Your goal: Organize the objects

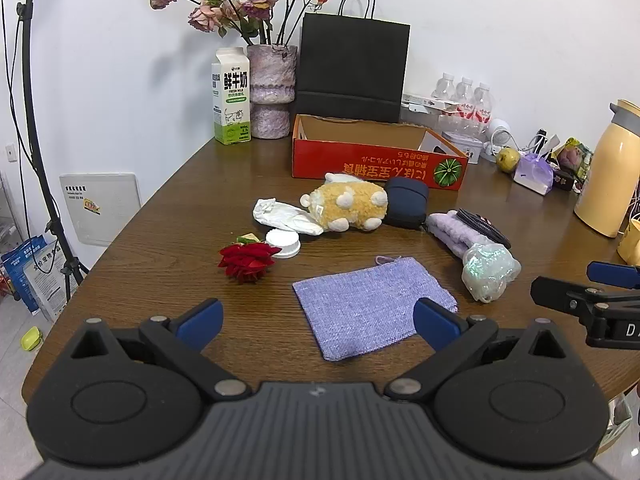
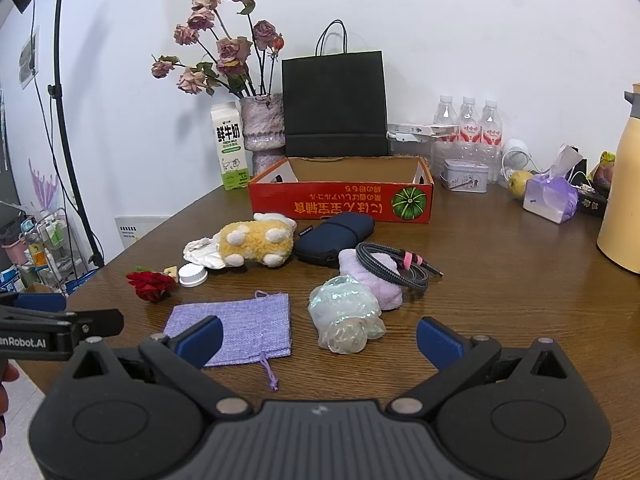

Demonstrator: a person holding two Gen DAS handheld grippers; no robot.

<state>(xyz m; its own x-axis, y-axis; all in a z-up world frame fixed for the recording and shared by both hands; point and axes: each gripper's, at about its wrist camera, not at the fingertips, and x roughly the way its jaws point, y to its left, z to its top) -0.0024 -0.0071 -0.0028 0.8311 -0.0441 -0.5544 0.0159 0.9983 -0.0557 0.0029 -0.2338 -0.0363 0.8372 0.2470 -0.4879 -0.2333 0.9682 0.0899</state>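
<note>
**A:** Quick one. What were the tongs doing?

**B:** I had both spread wide with nothing between the pads. The left gripper [image 1: 318, 322] and the right gripper [image 2: 319, 340] both hung over the near edge of the wooden table [image 1: 168, 216], tipped down toward the clutter.

**A:** Where was the stuff to sort?

**B:** It was scattered mid-table in front of the red cardboard box [image 2: 340, 202], which looked empty from my angle. The purple pouch [image 1: 372, 306] was nearest. It lay flat just ahead of my left fingers, its long axis running diagonally away to the right.

**A:** So a left-hand job?

**B:** I judged so. In the left view the pouch sat almost between the fingertips, slightly right of centre. In the right view the pouch [image 2: 236, 326] was off to the left, behind that gripper's left finger.

**A:** And the right one?

**B:** The iridescent wrapped bundle [image 2: 346, 320] lay dead ahead of it, closer than anything else, touching the lilac fluffy cloth [image 2: 378, 276] with the coiled cable [image 2: 394, 264] on top. The plush toy [image 2: 256, 242], the dark case [image 2: 334, 236] and the red rose [image 2: 152, 284] were farther off.
</note>
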